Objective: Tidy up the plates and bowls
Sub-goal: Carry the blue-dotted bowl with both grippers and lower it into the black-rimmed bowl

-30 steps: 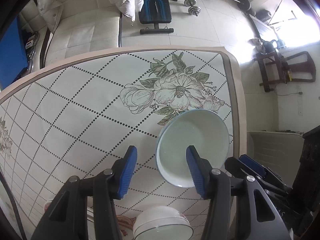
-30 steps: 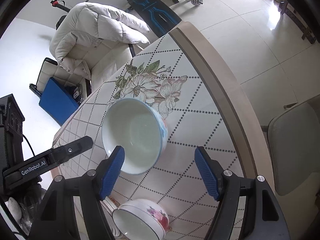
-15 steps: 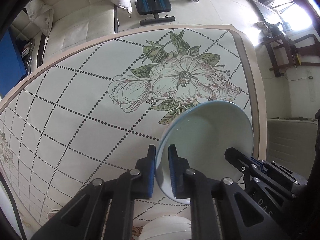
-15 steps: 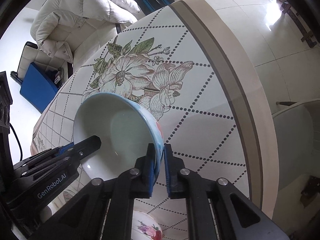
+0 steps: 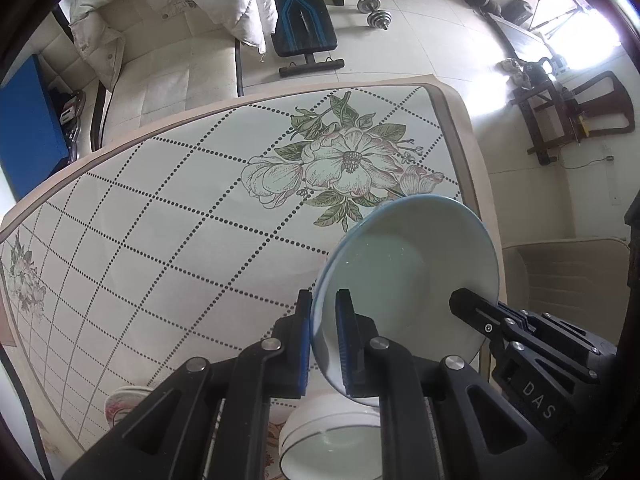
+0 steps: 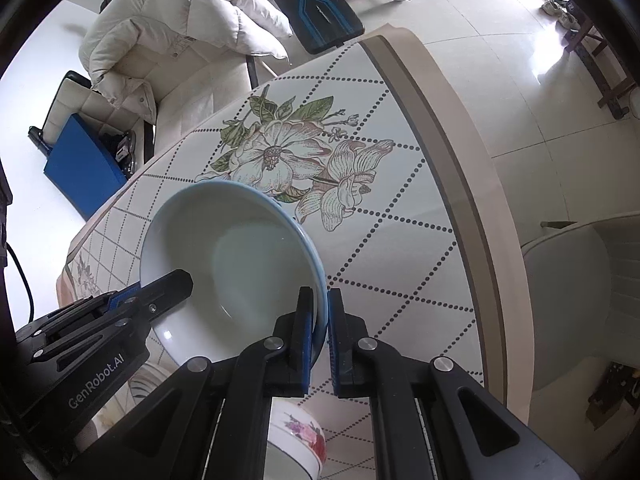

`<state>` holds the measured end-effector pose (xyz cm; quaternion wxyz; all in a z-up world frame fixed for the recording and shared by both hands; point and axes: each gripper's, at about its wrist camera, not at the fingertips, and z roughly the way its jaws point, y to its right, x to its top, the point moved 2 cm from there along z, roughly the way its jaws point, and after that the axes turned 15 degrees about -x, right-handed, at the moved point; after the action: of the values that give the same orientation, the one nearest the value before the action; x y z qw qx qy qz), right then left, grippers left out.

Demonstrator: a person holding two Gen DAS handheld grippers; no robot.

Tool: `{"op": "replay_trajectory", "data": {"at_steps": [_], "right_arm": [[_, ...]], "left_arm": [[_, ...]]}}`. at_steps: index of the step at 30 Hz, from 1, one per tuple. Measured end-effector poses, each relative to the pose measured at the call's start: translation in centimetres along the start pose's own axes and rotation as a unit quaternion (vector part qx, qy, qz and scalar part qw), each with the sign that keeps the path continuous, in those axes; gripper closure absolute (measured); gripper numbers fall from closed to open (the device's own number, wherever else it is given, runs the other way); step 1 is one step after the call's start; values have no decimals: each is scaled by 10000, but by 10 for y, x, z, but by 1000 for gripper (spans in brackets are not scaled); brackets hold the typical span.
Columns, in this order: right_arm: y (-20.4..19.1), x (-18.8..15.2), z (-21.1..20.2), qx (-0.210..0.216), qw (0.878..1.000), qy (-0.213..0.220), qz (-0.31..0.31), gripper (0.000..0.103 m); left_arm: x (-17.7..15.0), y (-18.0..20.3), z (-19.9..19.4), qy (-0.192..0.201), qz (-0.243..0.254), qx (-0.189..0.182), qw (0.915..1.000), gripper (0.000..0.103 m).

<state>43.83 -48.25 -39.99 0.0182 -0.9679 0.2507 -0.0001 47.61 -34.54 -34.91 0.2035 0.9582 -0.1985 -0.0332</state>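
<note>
Both hand-held grippers — left hand-held gripper (image 5: pixel 323 334), right hand-held gripper (image 6: pixel 319 334) — were spread a second ago and now pinch opposite rims of the blue-rimmed bowl (image 5: pixel 408 276). It tilts above the floral bowl (image 6: pixel 298 436) — seemingly lifted off the tabletop (image 5: pixel 168 216) for stacking.

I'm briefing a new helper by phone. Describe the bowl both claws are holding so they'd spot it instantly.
Start at the table with the dotted grid cloth and find its big printed flower. Just in front of it is the large bowl, pinched on opposite rims by the left claw and right claw. Unlike the small flowered bowl below, it is plain inside with a blue rim.
</note>
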Motion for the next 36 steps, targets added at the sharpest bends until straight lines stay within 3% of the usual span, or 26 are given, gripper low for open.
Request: {"op": "replay_trajectory", "data": {"at_steps": [10, 20, 36], "right_arm": [[6, -76, -62, 213, 9990, 322, -234, 95], [-7, -156, -52, 181, 9977, 50, -649, 94], [-8, -170, -10, -132, 9966, -223, -784, 95]], "left_arm": [[-82, 3, -45, 90, 145, -68, 9998, 93], [-141, -20, -26, -124, -162, 0, 9998, 93], [-159, -29, 11, -422, -385, 61, 9983, 93]]}}
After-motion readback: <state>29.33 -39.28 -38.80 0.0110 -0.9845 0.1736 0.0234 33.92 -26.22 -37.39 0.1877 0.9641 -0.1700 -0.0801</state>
